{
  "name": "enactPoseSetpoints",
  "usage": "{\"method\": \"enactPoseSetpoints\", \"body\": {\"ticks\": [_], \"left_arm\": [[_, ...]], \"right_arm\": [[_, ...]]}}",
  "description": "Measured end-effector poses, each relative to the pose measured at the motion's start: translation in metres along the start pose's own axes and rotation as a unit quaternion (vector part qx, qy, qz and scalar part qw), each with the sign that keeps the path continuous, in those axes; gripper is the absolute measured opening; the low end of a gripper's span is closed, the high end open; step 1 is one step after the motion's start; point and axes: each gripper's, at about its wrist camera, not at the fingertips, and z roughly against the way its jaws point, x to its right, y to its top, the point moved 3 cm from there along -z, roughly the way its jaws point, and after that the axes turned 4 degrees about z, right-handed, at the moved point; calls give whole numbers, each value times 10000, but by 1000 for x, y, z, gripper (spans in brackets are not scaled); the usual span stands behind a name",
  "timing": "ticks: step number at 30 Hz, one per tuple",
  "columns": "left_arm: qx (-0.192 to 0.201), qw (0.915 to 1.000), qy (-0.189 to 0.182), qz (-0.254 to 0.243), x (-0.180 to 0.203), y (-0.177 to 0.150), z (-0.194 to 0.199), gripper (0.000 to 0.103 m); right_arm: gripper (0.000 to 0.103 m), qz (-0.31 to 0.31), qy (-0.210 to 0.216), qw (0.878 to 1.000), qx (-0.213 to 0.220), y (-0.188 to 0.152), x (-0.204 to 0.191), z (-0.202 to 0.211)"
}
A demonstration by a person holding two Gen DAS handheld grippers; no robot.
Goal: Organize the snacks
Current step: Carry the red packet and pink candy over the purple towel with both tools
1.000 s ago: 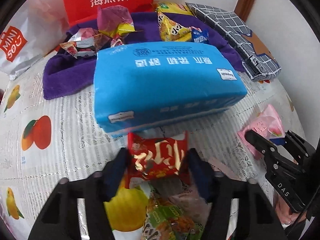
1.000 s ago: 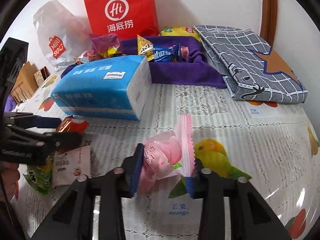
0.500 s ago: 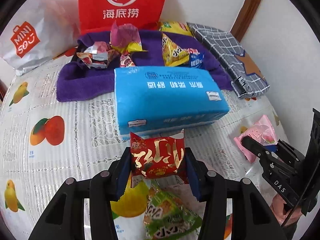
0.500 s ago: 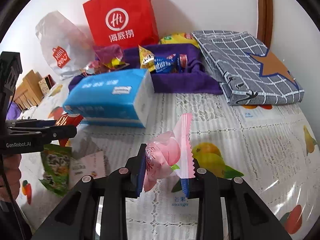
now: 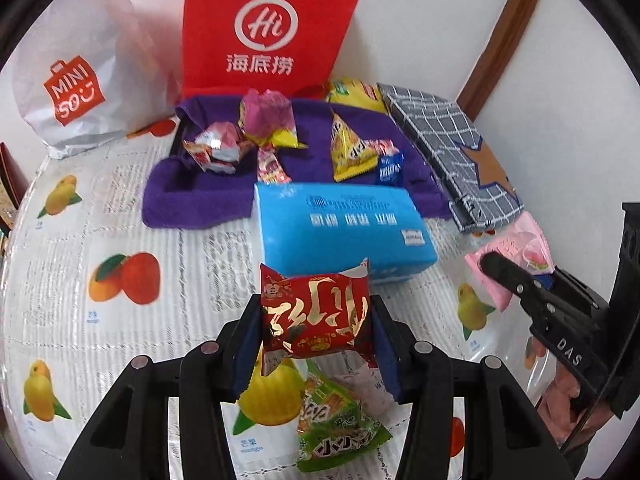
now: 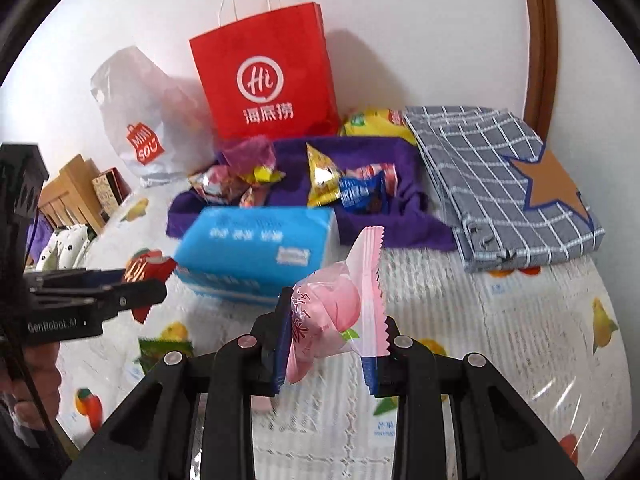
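Left wrist view shows the left hand-held gripper [image 5: 316, 320] pinching a red snack packet [image 5: 314, 314] between its blue pads, the packet held clear above the counter [image 5: 192, 248] with its long axis running crosswise between the fingers. Right wrist view shows the right hand-held gripper [image 6: 326, 336] pinching a pink snack packet [image 6: 340, 304], also lifted, its serrated seam standing nearly upright.

Straight ahead of both lies a blue tissue pack [image 5: 340, 228], and just behind it a purple cloth [image 5: 192, 196] where several snacks [image 5: 352, 148] are already gathered in front of a red paper bag [image 5: 268, 28]. Judging by that pile, the cloth is the likely drop spot, so the coming move turns on one thing: the cloth is forward and beyond the tissue pack, and either packet has to travel over or around that pack to reach it. The left gripper faces the cloth's middle; the right one comes at it from the side, nearer the end with the blue and yellow wrappers. Which is closer I cannot tell surely through the fisheye.

A green snack packet [image 5: 340, 428] and a pale one [image 5: 360, 390] beside it still lie on the counter below the left gripper, awaiting a turn. A grey checked cloth [image 6: 500, 184] sits folded just right of the purple one.
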Motion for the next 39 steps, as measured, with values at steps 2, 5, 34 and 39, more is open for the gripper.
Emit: {"method": "enactPoseSetpoints", "body": {"ticks": [2,5,34,39], "left_arm": [[63,10000,32,-4,-1,7,4,48],[182,9998,59,-17,-3,21,11,48],[623,9979,85,136,-31,177,-24,48],[605,9976,40,326,-48,189,-46,48]], "right_arm": [[30,22,-29,10000,43,12,-2,0],[30,25,-68,9999,79,32,-2,-2],[30,132,-100,9995,279,180,9,-88],[30,55,-105,9997,218,183,19,-110]]}}
